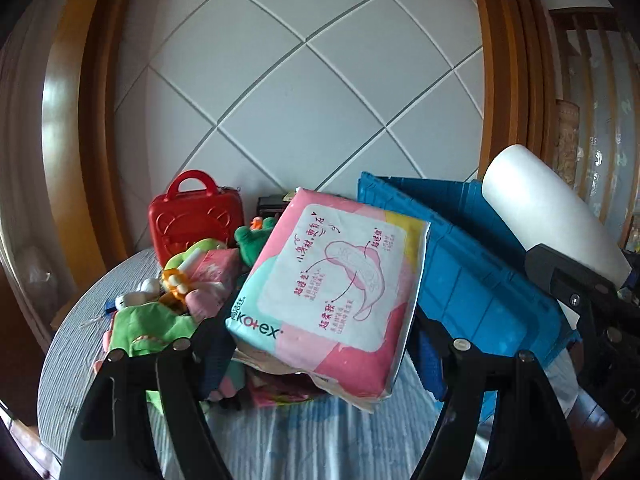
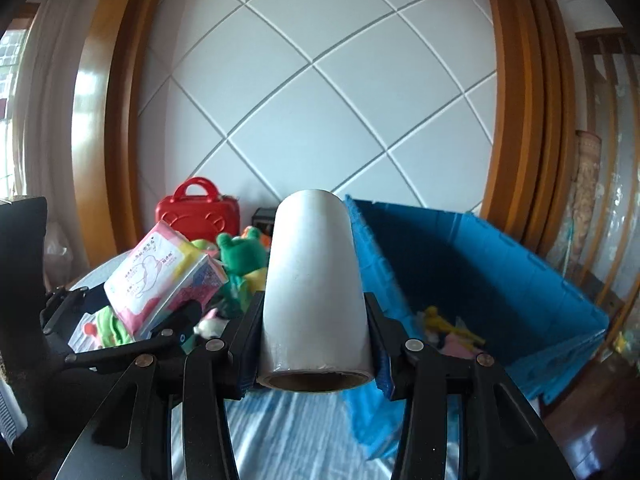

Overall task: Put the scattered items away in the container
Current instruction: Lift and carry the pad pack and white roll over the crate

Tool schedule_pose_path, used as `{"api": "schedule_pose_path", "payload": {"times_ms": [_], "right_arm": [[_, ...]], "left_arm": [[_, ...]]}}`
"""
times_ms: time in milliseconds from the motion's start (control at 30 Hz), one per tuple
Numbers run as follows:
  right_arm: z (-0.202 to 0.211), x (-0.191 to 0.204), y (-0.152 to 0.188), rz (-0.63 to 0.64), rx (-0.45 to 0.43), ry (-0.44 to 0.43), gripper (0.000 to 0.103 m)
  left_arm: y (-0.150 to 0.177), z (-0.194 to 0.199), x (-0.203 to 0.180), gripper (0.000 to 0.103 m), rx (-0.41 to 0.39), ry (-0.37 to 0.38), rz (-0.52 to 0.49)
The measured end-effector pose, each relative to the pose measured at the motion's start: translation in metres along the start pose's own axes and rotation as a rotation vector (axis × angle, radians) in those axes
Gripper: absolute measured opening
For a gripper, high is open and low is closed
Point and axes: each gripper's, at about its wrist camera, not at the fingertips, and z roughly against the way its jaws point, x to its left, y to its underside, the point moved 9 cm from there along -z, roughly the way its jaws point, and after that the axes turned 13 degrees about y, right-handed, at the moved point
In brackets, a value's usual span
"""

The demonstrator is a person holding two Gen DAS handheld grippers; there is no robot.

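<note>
Biggest thing in front of you: the blue crate (image 2: 480, 264), sitting on the striped bed cover (image 2: 296, 432) to the right side. It's open at the top w/ a few small items already at the bottom, incl. a yellow toy (image 2: 440, 322).

Next, the white film roll (image 2: 316, 292): your right gripper (image 2: 316, 344) is pinching it, one pad on each side of the roll near its cardboard-core end, roll pointing away from the camera. It's raised above the cover, just left of the crate's near wall.

Then the pink pad pack (image 1: 332, 292): your left gripper (image 1: 324, 332) has it clamped btw. its fingers, tilted, lifted clear of the pile, w/ the crate right behind it.

Left of that, the remaining clutter on the cover: red toy case (image 1: 196, 216) upright at the back, green frog plush (image 2: 240, 256) near it, smaller soft toys and packets heaped in front.
</note>
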Motion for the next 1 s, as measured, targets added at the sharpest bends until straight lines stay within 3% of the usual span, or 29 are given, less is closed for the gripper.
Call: {"api": "schedule_pose_path", "payload": {"times_ms": [300,567,767,1000], "right_arm": [[-0.039,-0.126,-0.029,-0.008,-0.025,0.077,0.045],[-0.087,-0.205,-0.042,-0.067,0.015,0.162,0.045],[-0.149,-0.245,-0.052,-0.027,0.122,0.201,0.045],[-0.247,-0.263,-0.028,0.092,0.318,0.189,0.045]], "left_arm": [[-0.054,-0.053,-0.105,0.075,-0.01,0.052,-0.052],[-0.092,-0.107,-0.14,0.075,0.039,0.134,-0.066],[-0.104,-0.177,-0.174,0.075,0.244,0.179,-0.044],[-0.073,-0.276,-0.191,0.075,0.474,0.102,0.04]]}}
